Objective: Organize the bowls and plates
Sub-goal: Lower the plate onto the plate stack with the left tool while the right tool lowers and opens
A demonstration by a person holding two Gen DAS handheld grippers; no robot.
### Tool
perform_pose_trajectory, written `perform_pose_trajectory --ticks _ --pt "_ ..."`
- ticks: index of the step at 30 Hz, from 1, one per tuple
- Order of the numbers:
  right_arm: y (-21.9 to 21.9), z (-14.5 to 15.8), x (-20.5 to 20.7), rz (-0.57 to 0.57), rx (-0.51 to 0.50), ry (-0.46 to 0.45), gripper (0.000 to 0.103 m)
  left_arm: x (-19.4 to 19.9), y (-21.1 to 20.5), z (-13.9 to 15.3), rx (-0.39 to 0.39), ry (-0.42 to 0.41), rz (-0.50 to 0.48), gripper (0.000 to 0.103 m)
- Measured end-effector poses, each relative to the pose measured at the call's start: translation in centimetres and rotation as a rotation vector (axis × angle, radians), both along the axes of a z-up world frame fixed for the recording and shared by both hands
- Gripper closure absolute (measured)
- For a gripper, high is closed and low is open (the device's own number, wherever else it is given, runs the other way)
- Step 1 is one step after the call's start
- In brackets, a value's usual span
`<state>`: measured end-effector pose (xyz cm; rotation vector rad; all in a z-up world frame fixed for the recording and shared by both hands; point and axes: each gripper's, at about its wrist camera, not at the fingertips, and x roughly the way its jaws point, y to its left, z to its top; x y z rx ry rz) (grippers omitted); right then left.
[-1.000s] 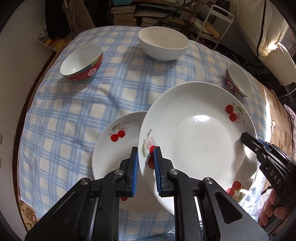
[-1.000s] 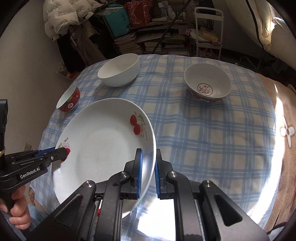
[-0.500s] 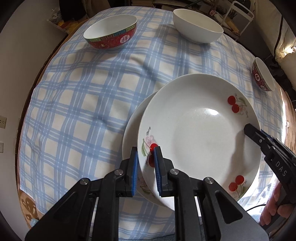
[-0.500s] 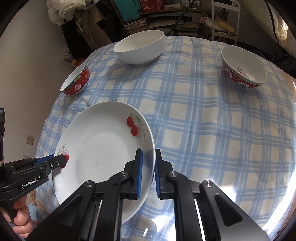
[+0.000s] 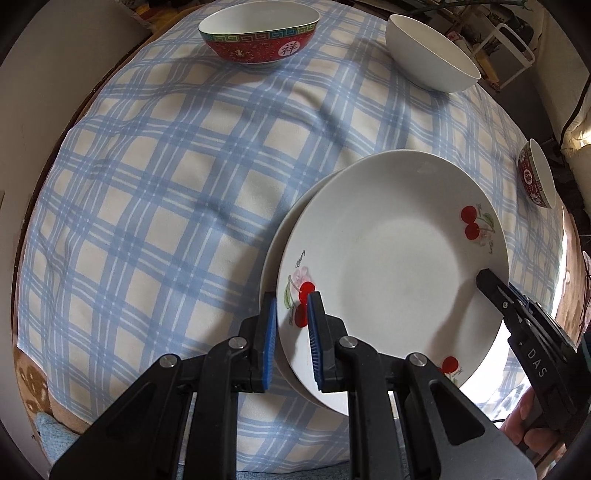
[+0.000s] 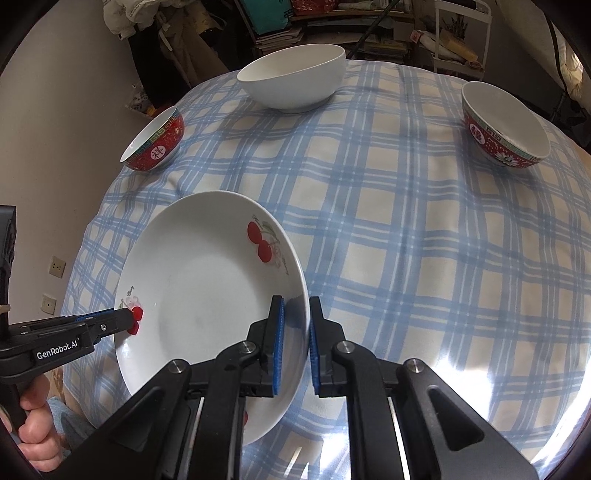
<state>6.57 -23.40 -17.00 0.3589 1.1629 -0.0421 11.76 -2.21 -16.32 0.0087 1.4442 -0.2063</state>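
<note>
A white cherry plate (image 5: 399, 273) lies almost squarely on a second white plate (image 5: 275, 247), whose rim shows along its left side. My left gripper (image 5: 290, 306) is shut on the top plate's left rim. My right gripper (image 6: 295, 310) is shut on its right rim (image 6: 301, 295). The right gripper also shows in the left wrist view (image 5: 491, 284), and the left gripper shows in the right wrist view (image 6: 125, 317). The top plate (image 6: 207, 288) hides the lower plate in the right wrist view.
A red patterned bowl (image 5: 258, 33) stands at the far left, a plain white bowl (image 5: 432, 55) at the back, another red bowl (image 5: 537, 173) at the right, on the blue checked tablecloth (image 5: 166, 206). Shelves and clutter stand beyond the table.
Both grippers have carried the top plate down and to the left until it sits nearly centred on the lower plate. Much less of the lower plate shows now.
</note>
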Motion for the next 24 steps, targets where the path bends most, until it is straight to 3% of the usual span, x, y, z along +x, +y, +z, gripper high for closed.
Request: perform_pose_trajectory --ticks 24 --pt "-1.1 -0.1 -0.3 -0.042 0.028 0.001 0.088 -0.4 -1.1 0.2 0.043 -0.037 -0.011 0.088"
